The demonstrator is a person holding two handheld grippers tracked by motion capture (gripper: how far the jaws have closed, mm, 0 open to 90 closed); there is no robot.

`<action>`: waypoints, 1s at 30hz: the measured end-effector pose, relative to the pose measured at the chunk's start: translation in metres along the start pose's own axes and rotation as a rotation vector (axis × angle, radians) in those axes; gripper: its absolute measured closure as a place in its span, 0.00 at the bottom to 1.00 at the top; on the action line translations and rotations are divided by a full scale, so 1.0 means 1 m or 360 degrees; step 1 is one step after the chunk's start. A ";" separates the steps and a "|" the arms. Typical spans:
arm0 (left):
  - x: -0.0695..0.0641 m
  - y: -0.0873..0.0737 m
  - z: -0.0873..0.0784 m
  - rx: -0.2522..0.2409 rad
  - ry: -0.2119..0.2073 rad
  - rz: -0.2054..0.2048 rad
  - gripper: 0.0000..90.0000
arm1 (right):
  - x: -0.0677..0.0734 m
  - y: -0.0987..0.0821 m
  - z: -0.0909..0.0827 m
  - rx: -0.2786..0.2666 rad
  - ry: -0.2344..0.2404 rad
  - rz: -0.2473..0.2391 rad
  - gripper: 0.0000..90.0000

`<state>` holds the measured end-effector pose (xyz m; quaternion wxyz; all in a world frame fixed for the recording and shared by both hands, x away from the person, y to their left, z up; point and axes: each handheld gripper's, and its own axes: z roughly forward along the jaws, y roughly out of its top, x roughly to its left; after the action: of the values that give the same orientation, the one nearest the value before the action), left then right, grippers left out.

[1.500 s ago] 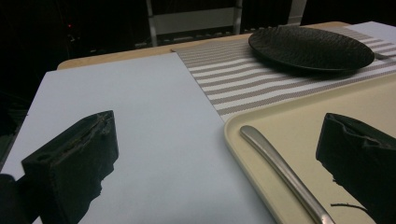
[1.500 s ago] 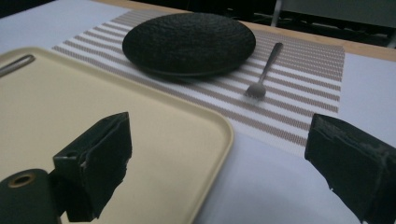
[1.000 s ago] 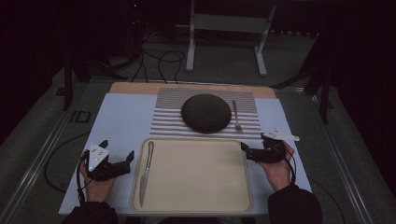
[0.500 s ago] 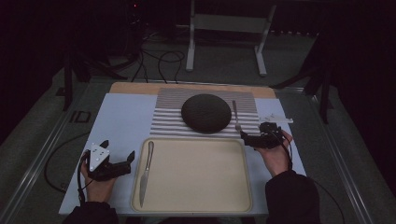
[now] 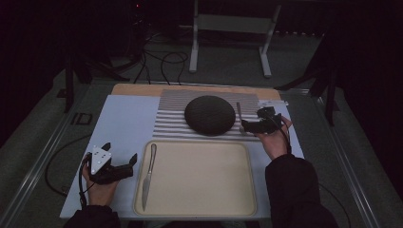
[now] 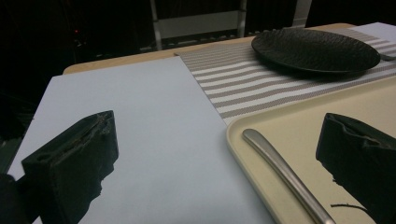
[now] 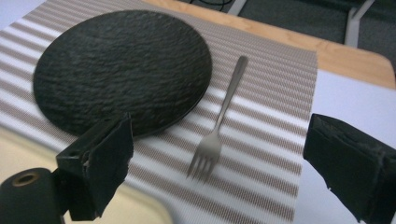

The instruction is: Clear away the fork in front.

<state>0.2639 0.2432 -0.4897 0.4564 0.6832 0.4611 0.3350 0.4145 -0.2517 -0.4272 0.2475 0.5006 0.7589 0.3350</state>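
A black textured plate [image 5: 209, 115] [image 7: 123, 70] sits on a striped placemat [image 5: 171, 124] [image 7: 271, 154]. A silver fork [image 5: 239, 110] [image 7: 231, 88] lies just right of the plate, tines toward me. My right gripper [image 5: 244, 124] [image 7: 220, 126] hovers open over the fork's tine end, one jaw on each side, nothing held. A silver knife [image 5: 148, 173] [image 6: 285, 175] lies along the left side of a cream tray [image 5: 199, 175] [image 6: 355, 107]. My left gripper [image 5: 120, 152] [image 6: 218, 123] rests open on the pale sheet at the tray's left edge, near the knife.
A pale blue sheet [image 5: 121, 123] covers the table, with a wooden strip [image 5: 138, 89] at the far edge. A metal stand [image 5: 228, 28] and cables [image 5: 152, 57] lie on the dark floor beyond. A metal rail [image 5: 43, 156] runs along the table's left side.
My right gripper has moved forward and left, from beside the tray's right edge to over the fork on the placemat. The left gripper has stayed put.
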 end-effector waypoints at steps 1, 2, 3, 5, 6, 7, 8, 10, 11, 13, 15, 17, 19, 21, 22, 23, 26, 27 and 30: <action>0.000 0.000 0.000 0.0000 0.0001 -0.0001 0.00 | -0.002 0.001 0.003 0.0000 -0.0003 0.0000 0.09; 0.000 0.000 0.000 0.0002 0.0002 0.0001 0.00 | -0.003 0.003 0.007 0.0014 -0.0011 -0.0014 0.09; 0.000 0.000 0.000 -0.0001 0.0002 -0.0001 0.00 | -0.005 0.004 0.010 0.0021 -0.0022 -0.0014 0.09; 0.000 0.000 0.000 0.0001 0.0004 -0.0002 0.00 | -0.009 0.007 0.015 0.0005 -0.0021 -0.0006 0.09; 0.000 0.000 0.000 0.0002 0.0002 -0.0004 0.00 | -0.010 0.008 0.017 -0.0006 -0.0022 0.0005 0.09; 0.000 0.000 0.000 0.0002 0.0001 -0.0002 0.00 | -0.011 0.008 0.021 -0.0010 -0.0023 0.0008 0.09; 0.000 0.000 0.000 0.0003 0.0001 0.0002 0.00 | -0.012 0.008 0.024 -0.0006 -0.0030 0.0012 0.09; 0.000 0.000 0.000 -0.0001 -0.0002 0.0001 0.00 | -0.015 0.006 0.032 -0.0001 -0.0042 0.0024 0.09; 0.000 0.000 0.000 -0.0001 0.0000 0.0000 0.00 | -0.017 0.005 0.035 0.0000 -0.0052 0.0038 0.09; 0.000 0.000 0.000 0.0001 0.0001 -0.0003 0.00 | -0.019 0.005 0.041 -0.0006 -0.0061 0.0068 0.09; 0.000 0.000 0.001 0.0000 0.0002 -0.0002 0.00 | -0.022 0.005 0.046 -0.0016 -0.0082 0.0085 0.09; 0.000 0.000 0.001 0.0000 -0.0001 -0.0002 0.00 | -0.024 0.005 0.051 -0.0015 -0.0097 0.0106 0.09; 0.000 0.000 0.001 0.0001 -0.0003 -0.0001 0.00 | -0.027 0.004 0.057 -0.0005 -0.0111 0.0123 0.09; 0.000 0.000 0.001 0.0001 -0.0003 0.0002 0.00 | -0.029 0.002 0.064 0.0018 -0.0118 0.0144 0.09; 0.000 0.000 0.001 0.0003 -0.0004 0.0002 0.00 | -0.031 0.001 0.067 0.0030 -0.0123 0.0154 0.09; 0.000 0.000 0.001 0.0005 -0.0006 0.0002 0.00 | -0.032 0.000 0.071 0.0039 -0.0128 0.0172 0.09; 0.000 0.000 0.001 0.0007 -0.0005 0.0003 0.00 | -0.033 -0.003 0.079 0.0052 -0.0136 0.0194 0.09; 0.000 0.000 0.001 0.0007 -0.0005 0.0003 0.00 | -0.033 -0.003 0.079 0.0052 -0.0136 0.0194 0.09; 0.000 0.000 0.001 0.0008 -0.0008 0.0002 0.00 | -0.032 -0.003 0.084 0.0046 -0.0143 0.0208 0.10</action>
<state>0.2650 0.2424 -0.4905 0.4556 0.6855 0.4605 0.3324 0.4849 -0.2607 -0.4834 0.2517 0.5673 0.7174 0.3165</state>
